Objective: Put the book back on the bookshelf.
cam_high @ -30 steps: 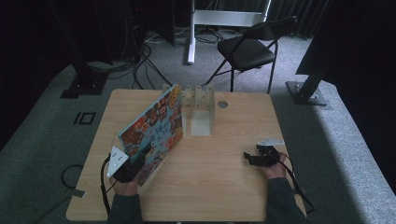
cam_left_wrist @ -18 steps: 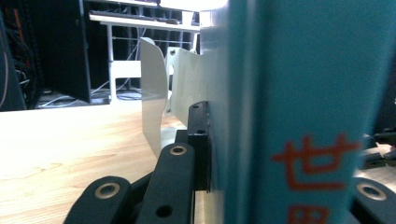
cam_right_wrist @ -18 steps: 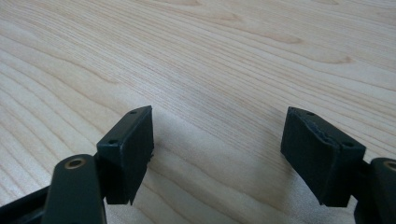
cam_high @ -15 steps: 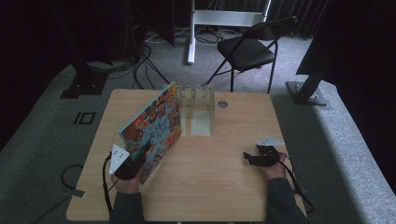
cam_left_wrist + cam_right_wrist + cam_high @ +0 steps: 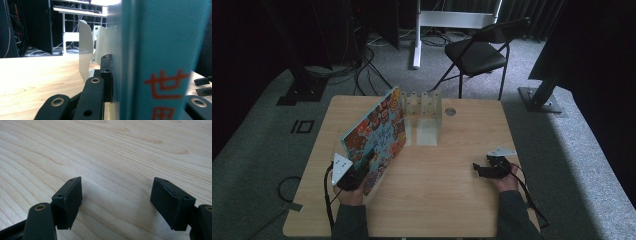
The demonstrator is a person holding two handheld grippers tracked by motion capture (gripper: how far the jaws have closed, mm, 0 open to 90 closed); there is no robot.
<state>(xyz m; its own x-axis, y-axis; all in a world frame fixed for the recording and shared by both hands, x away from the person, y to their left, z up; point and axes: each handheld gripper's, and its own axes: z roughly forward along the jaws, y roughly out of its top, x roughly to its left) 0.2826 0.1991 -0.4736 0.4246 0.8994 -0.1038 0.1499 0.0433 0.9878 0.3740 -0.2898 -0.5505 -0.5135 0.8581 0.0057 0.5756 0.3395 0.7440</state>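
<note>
High view has my left gripper (image 5: pixel 354 176) clamped on the picture book's (image 5: pixel 377 137) near corner, tilting it toward the white rack (image 5: pixel 422 105) so it can slot in, I reckon. Right gripper (image 5: pixel 490 169) sits parked on the surface (image 5: pixel 452 200), jaws wide, nothing in them.

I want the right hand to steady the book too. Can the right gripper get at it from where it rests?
Probably yes. The right gripper rests on the table with jaws open, and bare wood lies between it and the book, which the left gripper holds tilted.
</note>
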